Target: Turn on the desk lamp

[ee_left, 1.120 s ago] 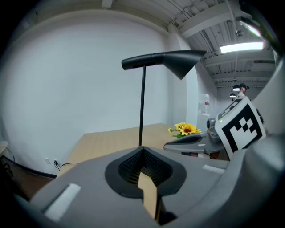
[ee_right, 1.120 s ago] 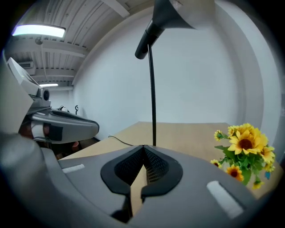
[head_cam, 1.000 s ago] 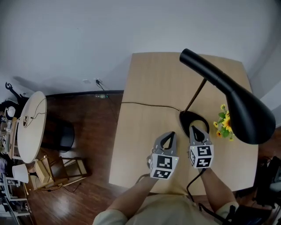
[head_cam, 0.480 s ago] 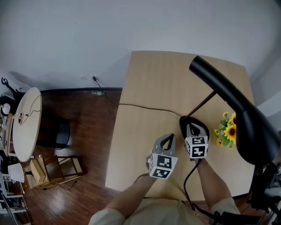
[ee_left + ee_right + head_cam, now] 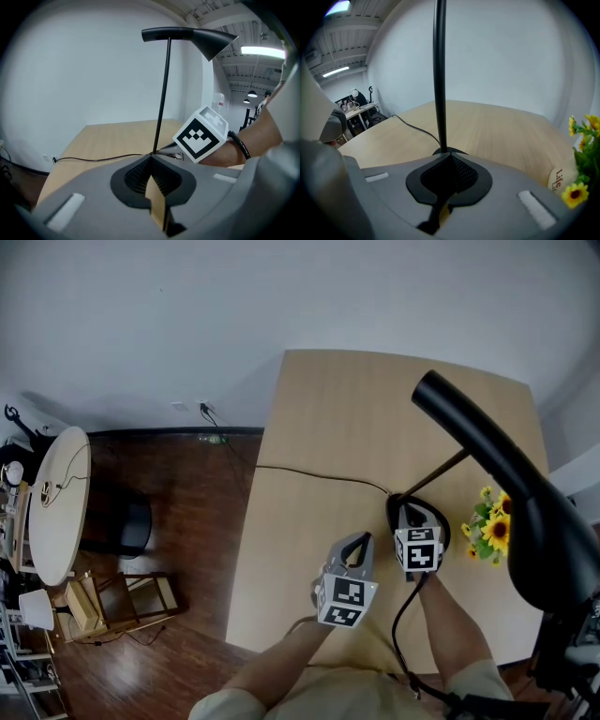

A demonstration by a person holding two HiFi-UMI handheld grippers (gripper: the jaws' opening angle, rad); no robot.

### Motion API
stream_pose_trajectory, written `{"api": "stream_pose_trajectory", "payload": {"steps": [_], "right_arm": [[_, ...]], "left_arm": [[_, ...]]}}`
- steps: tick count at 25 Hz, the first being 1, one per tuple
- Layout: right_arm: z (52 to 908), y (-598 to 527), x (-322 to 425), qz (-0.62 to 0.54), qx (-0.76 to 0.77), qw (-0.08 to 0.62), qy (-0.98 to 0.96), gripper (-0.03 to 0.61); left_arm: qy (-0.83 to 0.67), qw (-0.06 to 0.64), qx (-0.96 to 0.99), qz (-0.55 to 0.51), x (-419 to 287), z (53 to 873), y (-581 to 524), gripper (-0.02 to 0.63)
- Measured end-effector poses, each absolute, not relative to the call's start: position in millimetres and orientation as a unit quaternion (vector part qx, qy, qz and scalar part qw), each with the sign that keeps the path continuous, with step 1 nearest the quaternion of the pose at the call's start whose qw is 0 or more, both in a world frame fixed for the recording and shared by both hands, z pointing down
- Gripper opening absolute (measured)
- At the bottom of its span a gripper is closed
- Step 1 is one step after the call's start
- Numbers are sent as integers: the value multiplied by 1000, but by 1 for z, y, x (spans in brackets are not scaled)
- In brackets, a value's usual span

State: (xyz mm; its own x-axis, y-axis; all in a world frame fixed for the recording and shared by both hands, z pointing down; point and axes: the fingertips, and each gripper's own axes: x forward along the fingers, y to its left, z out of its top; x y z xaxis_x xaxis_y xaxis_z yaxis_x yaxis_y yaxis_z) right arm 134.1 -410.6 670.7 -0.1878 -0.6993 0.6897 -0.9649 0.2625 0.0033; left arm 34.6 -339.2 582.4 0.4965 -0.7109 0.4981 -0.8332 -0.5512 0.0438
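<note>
On the tabletop (image 5: 319, 418), the desk lamp (image 5: 511, 479) stood at your right near the sunflowers (image 5: 494, 532). No glow showed under its shade, so I'd judge it was not yet on. Your right tongs (image 5: 413, 512) were pressed together, pinching nothing, with their tips over the lamp's base (image 5: 393, 514); pressing the switch remained. Your left tongs (image 5: 360, 539) were likewise closed and empty, just beside the base. Compared with a second before, the right tongs had advanced from the base's near edge onto it, while the left barely moved.
</note>
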Motion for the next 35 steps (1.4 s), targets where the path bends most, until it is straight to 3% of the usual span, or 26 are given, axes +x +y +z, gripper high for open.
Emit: {"api": "stream_pose_trajectory", "payload": {"steps": [7,17,35], "right_arm": [[675,-411,131,219,564,304,-736,0],[663,-409,138,223,587,265,-732,0],[549,-322,117,173,627,168,-740,0]], "left_arm": [[-447,143,855,220,40,587,-341,-2],[-451,140,857,205,38,573,-346,-2],[-413,138,885,164,27,522,-292,-2]]}}
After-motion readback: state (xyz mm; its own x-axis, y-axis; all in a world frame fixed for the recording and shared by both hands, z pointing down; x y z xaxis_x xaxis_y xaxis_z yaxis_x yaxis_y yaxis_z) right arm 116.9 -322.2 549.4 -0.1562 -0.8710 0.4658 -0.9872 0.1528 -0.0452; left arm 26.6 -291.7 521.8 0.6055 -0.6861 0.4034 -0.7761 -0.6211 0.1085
